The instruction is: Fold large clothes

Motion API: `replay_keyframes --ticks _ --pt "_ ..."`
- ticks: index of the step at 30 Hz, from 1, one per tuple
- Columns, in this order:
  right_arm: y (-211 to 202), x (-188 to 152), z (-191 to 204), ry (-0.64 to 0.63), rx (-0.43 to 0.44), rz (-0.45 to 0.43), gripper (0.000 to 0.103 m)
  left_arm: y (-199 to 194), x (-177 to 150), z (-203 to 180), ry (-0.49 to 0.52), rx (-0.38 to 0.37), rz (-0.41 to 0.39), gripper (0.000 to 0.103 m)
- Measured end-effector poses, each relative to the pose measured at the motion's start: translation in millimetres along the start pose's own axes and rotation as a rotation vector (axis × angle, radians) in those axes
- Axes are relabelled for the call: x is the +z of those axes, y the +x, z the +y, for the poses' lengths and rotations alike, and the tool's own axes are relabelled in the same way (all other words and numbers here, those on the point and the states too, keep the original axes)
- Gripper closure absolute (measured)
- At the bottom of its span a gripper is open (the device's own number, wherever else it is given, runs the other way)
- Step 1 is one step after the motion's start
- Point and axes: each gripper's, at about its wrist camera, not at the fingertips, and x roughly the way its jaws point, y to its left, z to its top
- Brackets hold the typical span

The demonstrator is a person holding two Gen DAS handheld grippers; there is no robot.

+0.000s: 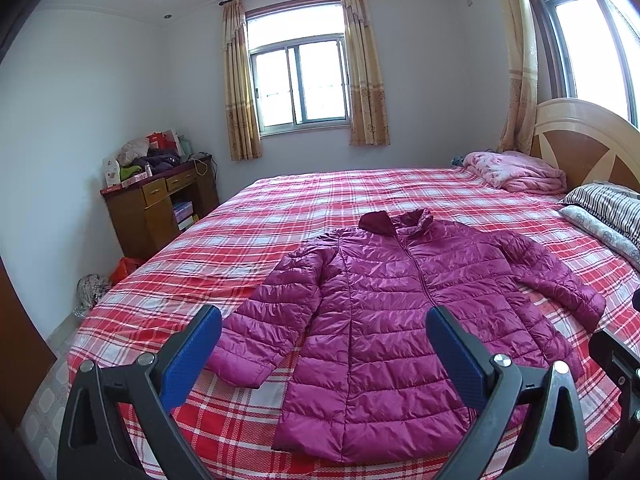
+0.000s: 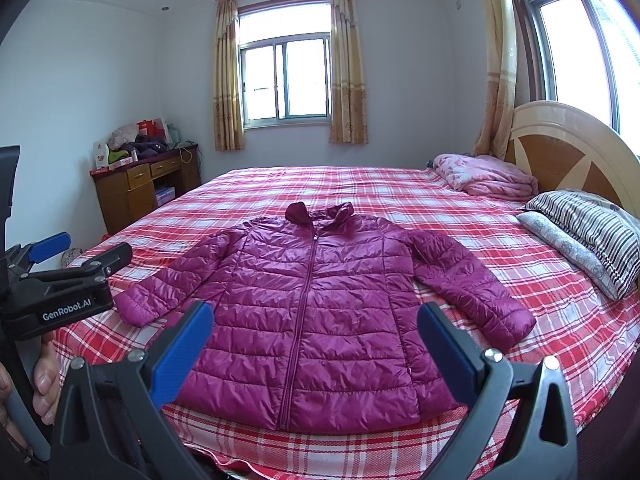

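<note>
Where the plaid bed [image 2: 400, 200] filled the room, a magenta jacket [image 2: 316, 292] was spread flat near its foot. A pink blanket [image 2: 486, 178] and pillows [image 2: 588, 232] were piled by the headboard. Both the left gripper [image 1: 322, 354] and the right gripper [image 2: 316, 350] were held wide apart above the jacket's hem.

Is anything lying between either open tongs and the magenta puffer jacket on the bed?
Nothing visible. The puffer jacket lies spread flat, zipped, on the plaid bedsheet, with only bare sheet between it and the left tongs or right tongs. The pillows and pink blanket sit well aside.

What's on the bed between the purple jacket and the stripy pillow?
Nothing, only bare checked bedsheet between the jacket and the striped pillow. The right wrist view shows it best.
</note>
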Motion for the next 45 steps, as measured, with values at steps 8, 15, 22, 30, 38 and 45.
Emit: replay_keyframes --ticks 8,15,22,30,38,45 --pt "0.9 -3.1 2.6 -0.001 0.006 0.006 0.0 0.9 -0.1 1.0 -0.003 0.006 0.002 0.001" --pt "2.2 -2.0 2.7 -0.003 0.009 0.011 0.0 1.0 -0.2 1.5 -0.002 0.007 0.002 0.001" --pt "2.4 -2.3 3.2 -0.002 0.01 0.012 0.0 2.1 -0.6 2.5 -0.003 0.011 0.005 0.001" --pt "2.5 -2.5 3.1 -0.003 0.011 0.012 0.0 5.6 -0.5 2.1 -0.003 0.018 0.009 0.001" --pt "2.9 -3.5 3.0 -0.002 0.011 0.015 0.0 6.5 -0.6 1.9 -0.003 0.02 0.011 0.001" --pt "8.4 -9.1 4.9 0.003 0.015 0.03 0.0 12.8 -3.1 1.2 0.0 0.023 0.021 0.001"
